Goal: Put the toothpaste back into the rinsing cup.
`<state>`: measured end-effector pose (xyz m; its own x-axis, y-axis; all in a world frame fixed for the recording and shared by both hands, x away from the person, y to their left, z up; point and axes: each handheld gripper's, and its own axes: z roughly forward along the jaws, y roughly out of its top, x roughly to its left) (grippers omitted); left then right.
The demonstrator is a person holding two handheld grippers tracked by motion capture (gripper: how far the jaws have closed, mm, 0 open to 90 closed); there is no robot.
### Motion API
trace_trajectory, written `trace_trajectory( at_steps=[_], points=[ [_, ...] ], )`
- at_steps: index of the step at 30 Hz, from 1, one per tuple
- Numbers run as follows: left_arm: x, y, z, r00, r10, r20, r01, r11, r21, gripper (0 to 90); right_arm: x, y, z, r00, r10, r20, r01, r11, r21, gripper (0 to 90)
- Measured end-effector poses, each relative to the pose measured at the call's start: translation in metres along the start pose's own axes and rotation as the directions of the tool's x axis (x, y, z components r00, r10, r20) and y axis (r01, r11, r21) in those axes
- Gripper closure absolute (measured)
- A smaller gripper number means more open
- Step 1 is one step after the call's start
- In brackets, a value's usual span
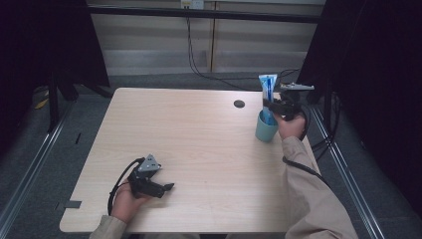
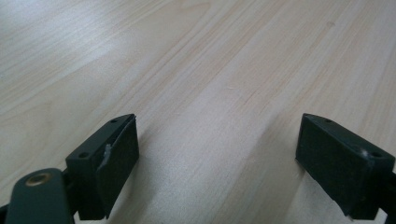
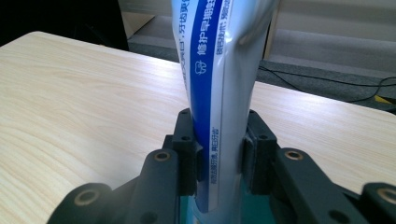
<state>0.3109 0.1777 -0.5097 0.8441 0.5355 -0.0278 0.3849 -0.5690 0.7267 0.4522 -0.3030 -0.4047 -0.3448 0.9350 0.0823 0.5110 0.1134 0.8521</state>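
High view: toothpaste tube [image 1: 267,87] going into the teal cup [image 1: 266,128].
Right hand-held gripper [image 1: 273,106] is clamped on the tube at the counter's [image 1: 199,149] far right; lower it upright. Left hand-held gripper [image 1: 168,187] rests, jaws apart.

The high view looks forward and down from above the person's side, taking in the whole desk [image 1: 199,149], the floor around it and the wall behind. The left gripper view rides low and close, facing along its left tongs [image 2: 215,158] across bare desk wood. The right gripper view sits close behind its right tongs [image 3: 219,158], facing level over the desk's far edge to the floor cables. Both share with the high view the tongs [image 1: 169,187] [image 1: 268,103] and the desktop.
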Motion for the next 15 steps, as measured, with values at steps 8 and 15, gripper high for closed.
trace_trajectory(
  at_steps=[8,15],
  points=[
    [0.000,0.000,0.000,1.0000,0.006,-0.007,-0.006,1.0000,0.002,12.9,0.000,-0.005,0.000,1.0000,0.002,0.006,-0.002,1.000,0.002,70.6],
    [0.000,0.000,0.000,1.0000,0.005,-0.007,-0.005,1.0000,0.002,12.9,0.000,-0.011,-0.002,0.9999,0.009,0.006,-0.009,1.000,0.012,70.3]
  ],
)
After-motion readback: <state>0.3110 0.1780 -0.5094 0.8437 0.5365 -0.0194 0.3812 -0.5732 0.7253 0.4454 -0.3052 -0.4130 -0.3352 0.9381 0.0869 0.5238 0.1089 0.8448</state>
